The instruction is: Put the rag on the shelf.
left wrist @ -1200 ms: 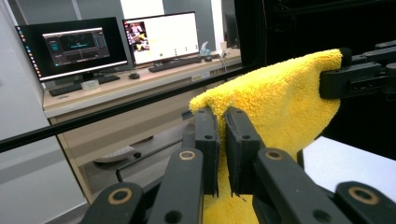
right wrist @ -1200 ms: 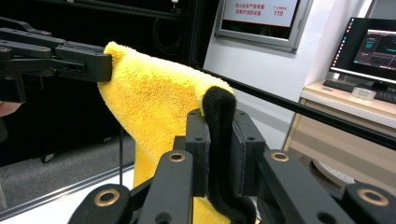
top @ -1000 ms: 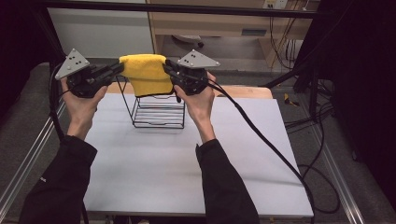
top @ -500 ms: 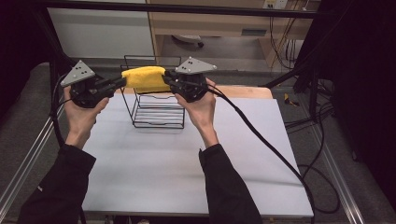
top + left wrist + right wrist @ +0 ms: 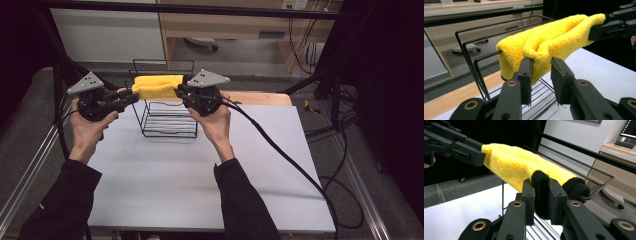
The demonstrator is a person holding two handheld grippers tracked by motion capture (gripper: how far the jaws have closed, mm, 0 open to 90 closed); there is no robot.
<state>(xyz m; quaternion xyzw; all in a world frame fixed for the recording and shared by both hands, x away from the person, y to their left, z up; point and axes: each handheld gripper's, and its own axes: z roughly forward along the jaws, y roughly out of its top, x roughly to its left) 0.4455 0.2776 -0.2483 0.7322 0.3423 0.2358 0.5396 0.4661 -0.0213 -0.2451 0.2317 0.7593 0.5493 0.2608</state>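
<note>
1. Lying across the top wires of the black wire rack (image 5: 169, 112) at the bench's (image 5: 210, 170) far side, the fluffy yellow towel (image 5: 156, 86) runs left to right.
2. The left claw (image 5: 133, 95), jaws just opening, straddles the towel's left end loosely.
3. The right claw (image 5: 178, 92) is clamped tight on its dark-edged right end.

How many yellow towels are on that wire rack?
1. The yellow towel is draped over the top of the black wire rack, between the left gripper and the right gripper. Another could hide inside its folds.
</note>
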